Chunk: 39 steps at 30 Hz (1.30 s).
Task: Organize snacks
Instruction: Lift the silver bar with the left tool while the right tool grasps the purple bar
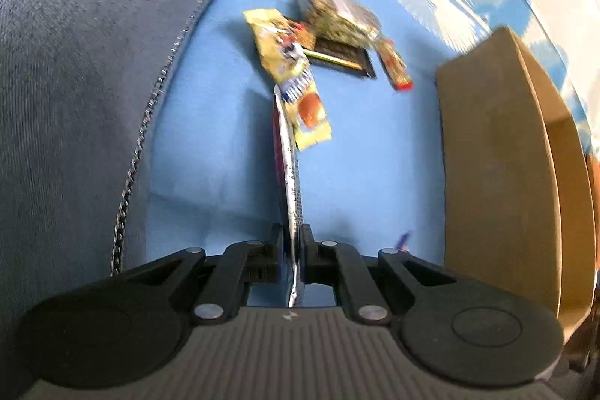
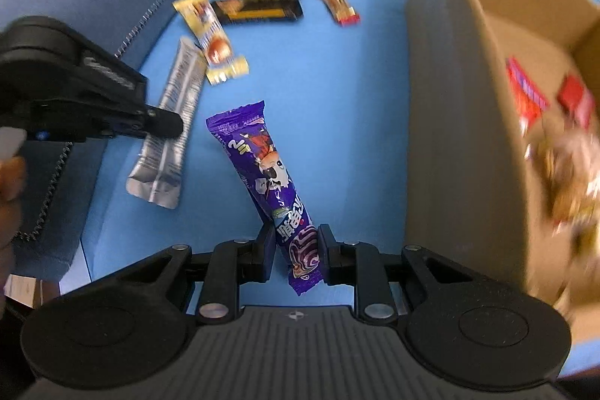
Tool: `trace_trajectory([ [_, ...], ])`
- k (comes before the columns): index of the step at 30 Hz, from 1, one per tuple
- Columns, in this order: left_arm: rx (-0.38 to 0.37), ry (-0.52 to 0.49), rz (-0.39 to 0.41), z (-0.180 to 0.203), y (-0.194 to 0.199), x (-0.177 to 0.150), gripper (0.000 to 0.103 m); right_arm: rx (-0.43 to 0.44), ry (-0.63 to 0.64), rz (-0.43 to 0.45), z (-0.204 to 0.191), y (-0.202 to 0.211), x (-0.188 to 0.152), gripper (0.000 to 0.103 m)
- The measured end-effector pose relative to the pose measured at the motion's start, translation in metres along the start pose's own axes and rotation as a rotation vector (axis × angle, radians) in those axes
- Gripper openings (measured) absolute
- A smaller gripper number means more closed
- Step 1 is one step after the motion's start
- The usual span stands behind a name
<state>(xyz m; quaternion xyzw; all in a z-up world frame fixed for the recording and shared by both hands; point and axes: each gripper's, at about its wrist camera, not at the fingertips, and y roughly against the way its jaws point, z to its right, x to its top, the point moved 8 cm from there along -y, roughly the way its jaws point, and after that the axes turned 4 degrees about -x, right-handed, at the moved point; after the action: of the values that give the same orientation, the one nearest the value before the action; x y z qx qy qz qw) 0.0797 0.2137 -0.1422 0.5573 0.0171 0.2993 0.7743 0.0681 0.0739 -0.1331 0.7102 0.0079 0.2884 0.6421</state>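
My left gripper (image 1: pixel 291 242) is clamped tight on a silver snack packet (image 1: pixel 288 175), seen edge-on in the left wrist view, rising from between the jaws toward the middle of the frame. In the right wrist view the same silver packet (image 2: pixel 168 130) hangs at centre left with the left gripper (image 2: pixel 165 126) pinching it from the left edge of the frame.

My right gripper (image 2: pixel 296 242) stands narrow around a purple snack bar (image 2: pixel 270 182), with the pads pressing on its lower end; the wrapper runs up and leftward from the jaws toward the middle of the frame.

A cardboard box (image 2: pixel 468 70) fills the right side of the right wrist view, its opening facing up and right, with red packets (image 2: pixel 528 96) and a blur of brownish wrappers inside. In the left wrist view the box (image 1: pixel 495 145) stands at the right edge.

The surface is covered by a blue cloth (image 1: pixel 225 137) with a white fan pattern near the top of the frame. On it, in the upper middle, lie a yellow snack packet (image 1: pixel 292 77), a dark flat packet (image 1: pixel 341 57), a greenish blurred packet (image 1: pixel 333 14) resting on the dark one, and a small brown-and-red bar (image 1: pixel 393 64), slightly apart to the right. A grey-blue zipped fabric (image 1: pixel 75 62) fills the left of that view.
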Motion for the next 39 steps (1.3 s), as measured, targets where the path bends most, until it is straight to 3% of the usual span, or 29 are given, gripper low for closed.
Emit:
trace_trajectory([
  [4, 0.000, -0.036, -0.018, 0.004, 0.002, -0.012, 0.010, 0.009, -0.038, 0.002, -0.002, -0.001, -0.010, 0.027],
  [5, -0.003, -0.029, -0.017, 0.004, 0.004, -0.013, 0.016, 0.025, -0.044, -0.005, -0.002, 0.001, -0.012, 0.027],
  [10, -0.003, 0.000, 0.052, 0.002, 0.020, -0.015, 0.023, 0.089, 0.047, 0.038, -0.004, 0.017, -0.011, 0.049],
  [16, 0.038, -0.001, 0.055, 0.003, 0.014, -0.010, 0.039, 0.078, 0.161, 0.143, -0.007, 0.015, -0.013, 0.049],
  [26, 0.133, -0.087, 0.020, 0.019, -0.014, -0.004, 0.055, 0.105, 0.155, 0.149, -0.012, -0.002, -0.009, 0.049],
  [29, 0.175, -0.130, 0.014, 0.021, -0.021, -0.004, 0.054, 0.125, 0.149, 0.165, -0.013, -0.002, -0.007, 0.049],
  [33, 0.247, -0.194, 0.016, 0.017, -0.023, -0.003, 0.031, 0.105, 0.189, 0.240, -0.015, 0.009, -0.002, 0.051],
  [39, 0.247, -0.155, 0.029, 0.004, -0.014, -0.001, 0.029, 0.051, 0.220, 0.247, -0.015, -0.006, 0.003, 0.051],
])
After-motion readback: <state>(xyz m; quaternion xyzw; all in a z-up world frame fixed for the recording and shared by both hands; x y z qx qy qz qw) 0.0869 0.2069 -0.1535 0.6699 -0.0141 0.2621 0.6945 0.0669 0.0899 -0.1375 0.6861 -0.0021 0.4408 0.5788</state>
